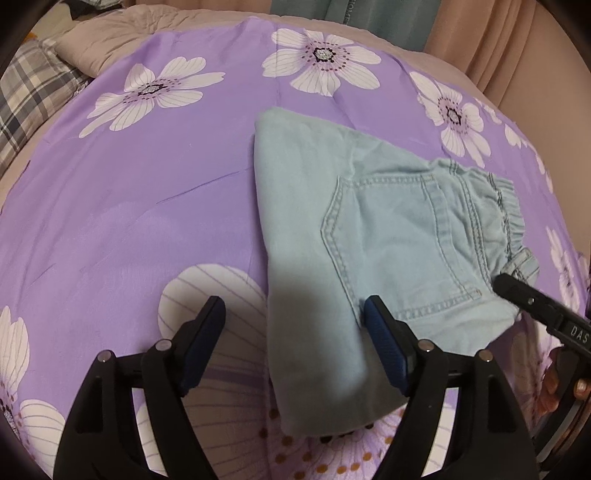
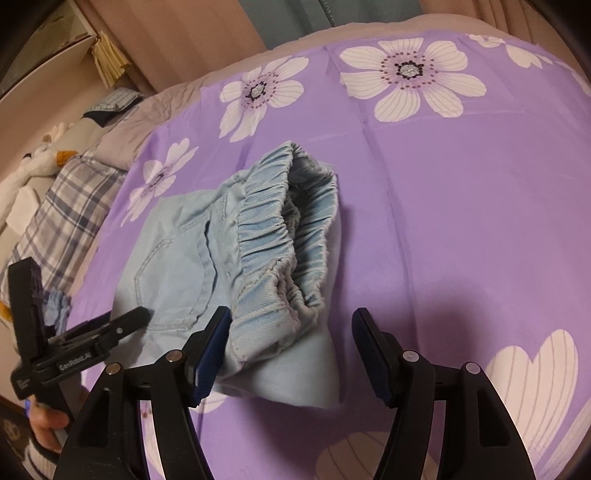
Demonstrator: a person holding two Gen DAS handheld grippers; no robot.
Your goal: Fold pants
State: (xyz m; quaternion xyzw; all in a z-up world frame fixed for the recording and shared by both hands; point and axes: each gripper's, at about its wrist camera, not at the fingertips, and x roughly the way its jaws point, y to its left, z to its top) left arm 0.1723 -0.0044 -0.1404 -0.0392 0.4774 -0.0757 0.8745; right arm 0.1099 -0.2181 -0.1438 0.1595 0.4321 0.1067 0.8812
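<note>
Left gripper [image 1: 295,317] closest to me in the left wrist view: jaws spread wide, blue pads [image 1: 386,350] bare, nothing pinched. Its right finger sits over the near edge of the pants [image 1: 332,229]; can't tell if it touches the fabric. The left finger hangs over the purple floral sheet [image 1: 147,192], off the denim. Right gripper [image 2: 291,339] same story in its own view: jaws spread, nothing between them, left pad [image 2: 207,354] just beside the elastic waistband [image 2: 280,236], right pad over bare sheet. Pants are light blue denim, folded into a compact bundle, lying flat on the sheet near the middle of the bed. Back pocket [image 1: 391,240] faces up, stitching visible; gathered waistband is at the end toward the right gripper, the fold doubling it so the opening gapes a bit. From the left wrist view, the right gripper's finger tip shows at the right edge, at the waistband corner by the belt loop [image 1: 522,264]. From the right wrist view, the left gripper shows at lower left, one finger over the pocket side of the pants, my hand [image 2: 48,424] on its handle. Further out: plaid pillow [image 1: 33,96] to the left, beige blanket [image 1: 122,33] beyond the sheet, peach curtain [image 1: 517,33] and a teal one [image 1: 317,11] at the back.
</note>
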